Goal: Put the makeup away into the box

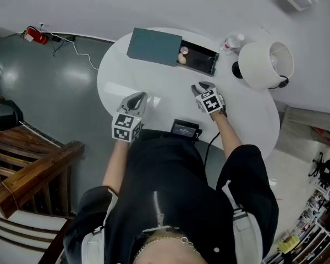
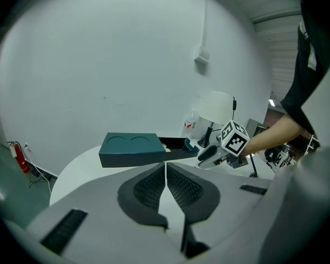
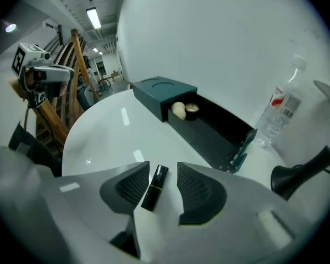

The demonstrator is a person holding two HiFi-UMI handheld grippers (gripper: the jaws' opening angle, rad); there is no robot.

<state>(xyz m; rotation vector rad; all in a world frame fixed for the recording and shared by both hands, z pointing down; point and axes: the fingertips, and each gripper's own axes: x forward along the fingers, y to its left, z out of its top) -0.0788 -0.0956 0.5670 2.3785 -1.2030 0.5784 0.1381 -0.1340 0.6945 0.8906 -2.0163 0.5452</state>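
A teal box [image 1: 154, 45] stands at the back of the round white table [image 1: 121, 81], its dark drawer [image 1: 203, 62] pulled out to the right. Inside the drawer lie a beige sponge [image 3: 178, 110] and a dark round pot [image 3: 192, 109]. A black lipstick [image 3: 153, 191] lies between the jaws of my right gripper [image 3: 164, 172], close to the left pad with a gap on the other side; the jaws are open. That gripper [image 1: 201, 88] points down in front of the drawer. My left gripper [image 2: 165, 172] hovers at the table's near left [image 1: 138, 98], shut and empty.
A lamp with a white shade [image 1: 264, 65] and a black base stands at the right, and a water bottle [image 1: 232, 42] is beside the drawer's far end. A black device [image 1: 185, 128] sits at the table's front edge. A wooden stair rail [image 1: 27, 175] runs at the left.
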